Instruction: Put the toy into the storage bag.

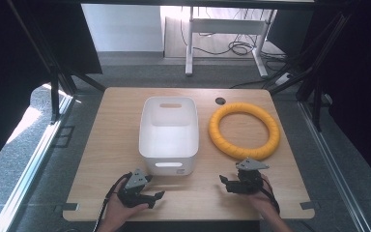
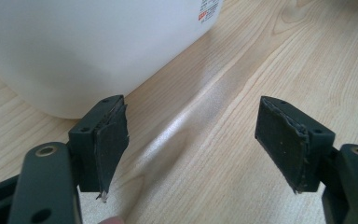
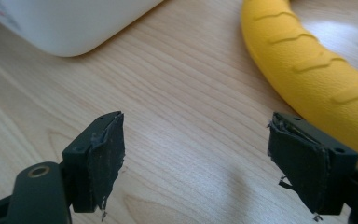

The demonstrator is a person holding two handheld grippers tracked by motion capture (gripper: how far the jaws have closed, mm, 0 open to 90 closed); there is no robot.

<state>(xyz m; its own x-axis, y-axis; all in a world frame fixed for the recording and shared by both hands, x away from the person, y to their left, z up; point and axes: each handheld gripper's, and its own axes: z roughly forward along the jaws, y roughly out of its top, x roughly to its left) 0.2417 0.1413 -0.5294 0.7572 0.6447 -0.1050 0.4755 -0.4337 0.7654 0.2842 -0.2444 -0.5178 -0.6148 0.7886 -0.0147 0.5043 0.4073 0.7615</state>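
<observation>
l grip (image 1: pixel 155 199) open, nr bin (image 1: pixel 169 126) | r grip (image 1: pixel 224 182) open, nr ring (image 1: pixel 244 130)

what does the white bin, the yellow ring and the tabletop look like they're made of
White bin: probably plastic, smooth and slightly glossy, with rounded moulded corners and cut-out handles.
Yellow ring: looks like soft foam or rubber, matte, with shallow ridges pressed into its surface; I cannot tell which.
Tabletop: light wood grain, satin sheen; could be veneer or laminate.
</observation>
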